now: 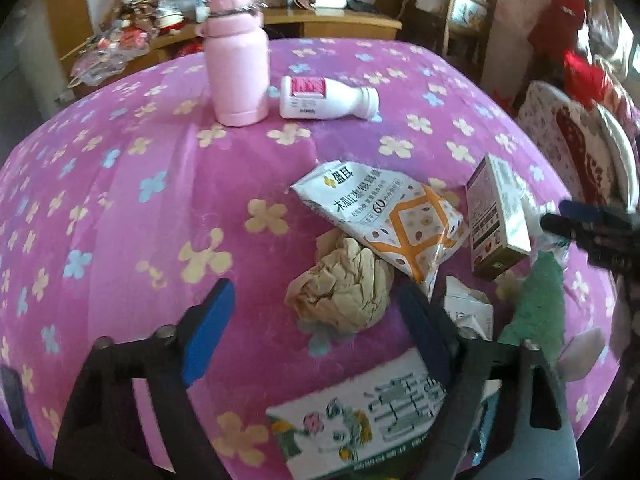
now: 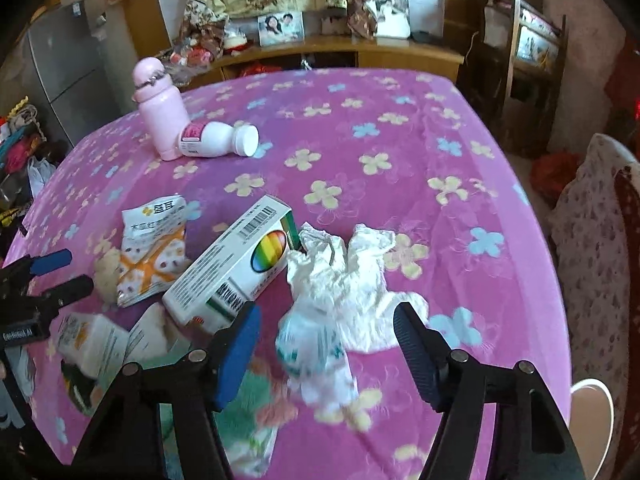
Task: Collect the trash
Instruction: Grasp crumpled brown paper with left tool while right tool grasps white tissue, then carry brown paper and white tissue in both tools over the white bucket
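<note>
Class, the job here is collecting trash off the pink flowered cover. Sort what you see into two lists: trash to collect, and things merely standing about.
Trash to collect:
- crumpled brown paper
- empty snack packet
- small carton
- white crumpled tissue

Merely standing about:
- pink flask, upright
- framed photo on the shelf

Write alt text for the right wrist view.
The right gripper hangs open over crumpled white tissue on a pink flowered cloth. Left of it lie a white box and a snack packet; farther back stand a pink flask and a toppled white bottle.
</note>
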`<state>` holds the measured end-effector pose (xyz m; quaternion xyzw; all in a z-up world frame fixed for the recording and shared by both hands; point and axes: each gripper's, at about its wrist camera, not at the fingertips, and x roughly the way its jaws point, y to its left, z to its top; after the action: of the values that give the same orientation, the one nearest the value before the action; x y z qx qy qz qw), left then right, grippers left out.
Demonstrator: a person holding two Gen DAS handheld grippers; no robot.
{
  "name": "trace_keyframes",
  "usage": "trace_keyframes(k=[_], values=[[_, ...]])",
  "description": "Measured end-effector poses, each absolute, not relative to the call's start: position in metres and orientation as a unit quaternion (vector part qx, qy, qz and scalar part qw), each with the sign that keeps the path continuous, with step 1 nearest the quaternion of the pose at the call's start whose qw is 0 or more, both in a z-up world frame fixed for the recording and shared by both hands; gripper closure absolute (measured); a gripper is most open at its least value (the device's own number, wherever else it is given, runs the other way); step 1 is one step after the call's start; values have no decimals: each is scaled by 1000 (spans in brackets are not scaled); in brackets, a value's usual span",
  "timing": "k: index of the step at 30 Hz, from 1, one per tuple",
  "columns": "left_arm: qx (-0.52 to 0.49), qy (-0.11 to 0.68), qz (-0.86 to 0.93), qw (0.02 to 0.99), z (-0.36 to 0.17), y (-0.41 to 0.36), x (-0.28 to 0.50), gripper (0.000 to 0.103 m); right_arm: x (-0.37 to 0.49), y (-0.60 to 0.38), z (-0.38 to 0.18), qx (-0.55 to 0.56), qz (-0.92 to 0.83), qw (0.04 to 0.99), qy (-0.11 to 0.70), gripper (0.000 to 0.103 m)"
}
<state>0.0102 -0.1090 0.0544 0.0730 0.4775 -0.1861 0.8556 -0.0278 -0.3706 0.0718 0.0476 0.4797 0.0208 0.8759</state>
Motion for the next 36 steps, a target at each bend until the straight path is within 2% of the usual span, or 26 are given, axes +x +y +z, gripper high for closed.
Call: trace_keyframes(k=[4, 7, 9, 10, 12, 14, 16, 27, 36], values=[[87, 493, -197, 843, 44, -119, 21, 37, 1, -374, 63, 54, 30, 859, 507, 36], [92, 500, -204, 837, 38, -123, 25, 52, 21, -376, 52, 54, 27, 849, 524, 36], [91, 505, -213, 831, 35, -125, 27, 63, 31, -378, 42, 64, 33, 840, 538, 46], [86, 507, -218, 830, 34, -125, 28, 64, 35, -380, 37, 72, 37, 834, 546, 56], [85, 506, -224, 829, 35, -126, 29, 70, 39, -382, 34, 79, 37, 834, 545, 61], [87, 501, -225, 831, 37, -125, 27, 73, 38, -381, 35, 77, 36, 835, 544, 75], [83, 498, -225, 834, 40, -122, 25, 74, 34, -381, 39, 68, 30, 841, 536, 80], [51, 463, -224, 856, 89, -95, -3, 74, -14, -392, 102, 89, 40, 882, 461, 81], [49, 427, -272, 861, 128, -139, -49, 74, -72, -390, 137, 101, 69, 895, 429, 81]])
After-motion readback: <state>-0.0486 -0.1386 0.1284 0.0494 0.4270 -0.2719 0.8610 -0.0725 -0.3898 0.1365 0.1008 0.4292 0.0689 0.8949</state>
